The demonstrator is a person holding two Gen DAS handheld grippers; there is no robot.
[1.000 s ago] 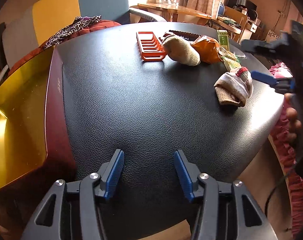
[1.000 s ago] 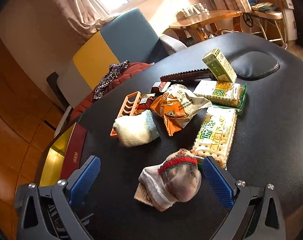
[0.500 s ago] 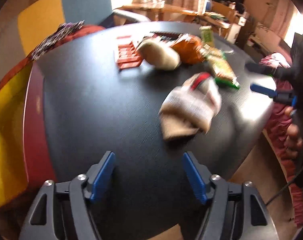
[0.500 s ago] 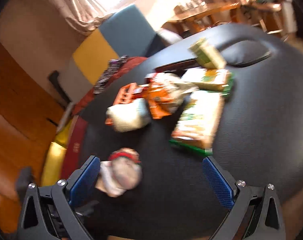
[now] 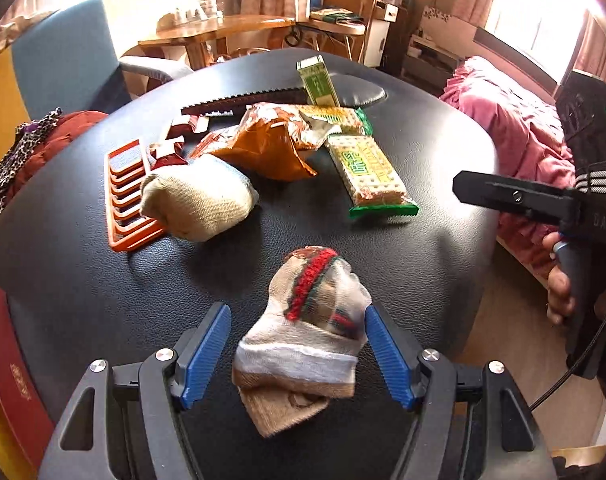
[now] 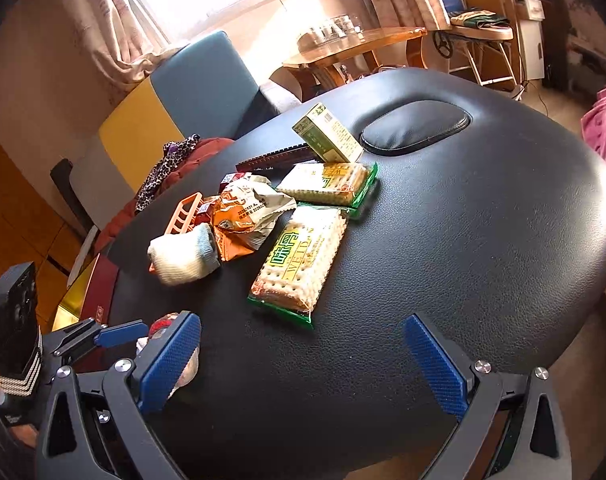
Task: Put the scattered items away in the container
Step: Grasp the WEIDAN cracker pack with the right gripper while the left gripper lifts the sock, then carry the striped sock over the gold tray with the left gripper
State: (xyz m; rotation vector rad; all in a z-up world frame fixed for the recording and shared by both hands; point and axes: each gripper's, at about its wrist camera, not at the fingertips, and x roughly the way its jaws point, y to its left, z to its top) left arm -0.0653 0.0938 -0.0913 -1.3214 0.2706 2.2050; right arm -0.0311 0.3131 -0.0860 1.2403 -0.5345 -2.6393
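Clutter lies across a black padded bench (image 5: 115,304), told here from the left edge rightward. A red-rimmed container with a gold inside (image 5: 7,392) sits against the bench's left side; in the right wrist view it shows as a dark red wall (image 6: 103,288) beyond the bench edge. Next comes an orange plastic rack (image 5: 123,196), lying flat, with a cream rolled sock (image 5: 199,204) resting against its right side. Behind them is a long dark saw-toothed strip (image 5: 239,102), and right of the cream sock an orange snack bag (image 5: 271,146), crumpled. Two cracker packs follow: one (image 5: 369,174) lying lengthwise towards the camera, another (image 5: 335,116) behind it, and a green and white carton (image 5: 317,82) standing tilted at the back.

The left hand-held gripper (image 5: 299,356) is released, its jaws having just been opening to full spread. A striped rolled sock with a red and green band (image 5: 311,332) lies on the bench between the blue pads (image 5: 205,354); the right pad looks to be at the sock's edge, the left one stands clear of it. In the right wrist view this sock (image 6: 163,326) is mostly hidden behind a blue finger.

The right hand-held gripper (image 6: 303,364) is also released, jaws wide over bare bench, the near cracker pack (image 6: 299,260) just ahead of it. From the left wrist view it appears at the far right (image 5: 515,198), held in a person's hand (image 5: 561,284)
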